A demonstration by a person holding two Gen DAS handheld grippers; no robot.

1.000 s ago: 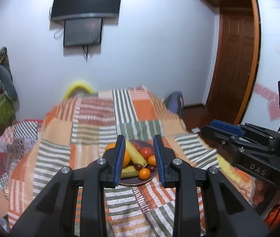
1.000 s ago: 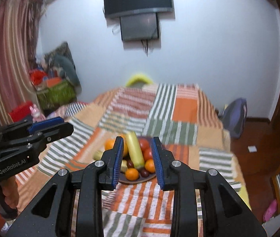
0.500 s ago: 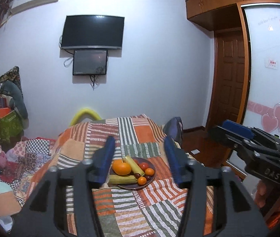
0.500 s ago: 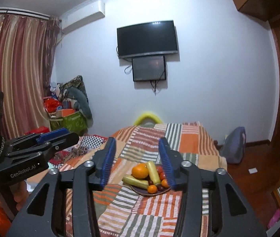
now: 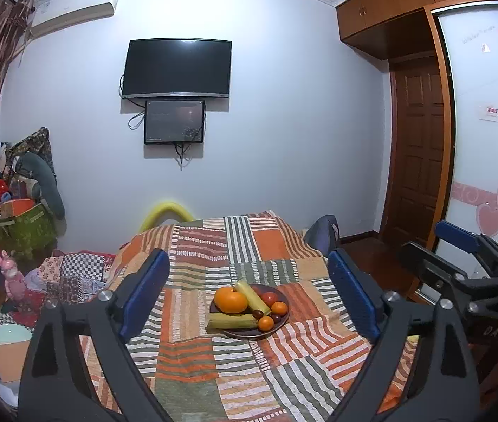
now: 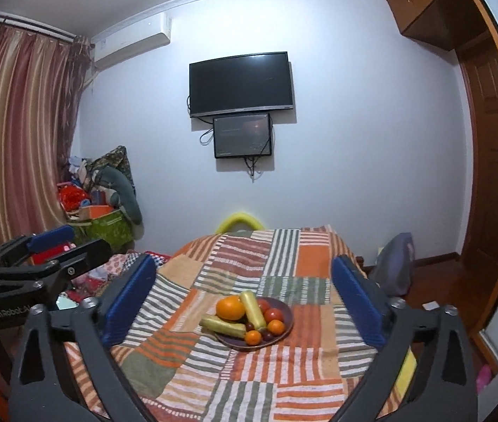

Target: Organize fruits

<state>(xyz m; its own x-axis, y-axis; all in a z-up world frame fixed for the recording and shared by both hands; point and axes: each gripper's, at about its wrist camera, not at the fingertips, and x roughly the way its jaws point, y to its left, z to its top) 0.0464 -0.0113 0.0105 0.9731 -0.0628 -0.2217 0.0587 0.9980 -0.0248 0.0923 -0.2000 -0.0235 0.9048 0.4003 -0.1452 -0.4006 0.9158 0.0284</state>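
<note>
We hold the left gripper (image 5: 249, 295) and right gripper (image 6: 240, 300) well back from the plate (image 5: 280, 328), jaws wide apart and empty, probably to survey the fruits (image 5: 241, 304) all heaped on it, mid-bedspread (image 5: 213, 358).

A dark brown plate (image 5: 281, 325) is sitting on the striped patchwork bed (image 5: 192, 351), just below the middle of the frame. A big orange (image 5: 230, 300) is resting at its left, touching a yellow-green cylinder fruit (image 5: 256, 299) lying slantwise. Another one (image 5: 232, 320) is lying crosswise in front. Two small oranges (image 5: 265, 323), a red tomato (image 5: 269, 298) and dark grapes (image 5: 258, 314) are filling the right side.
</note>
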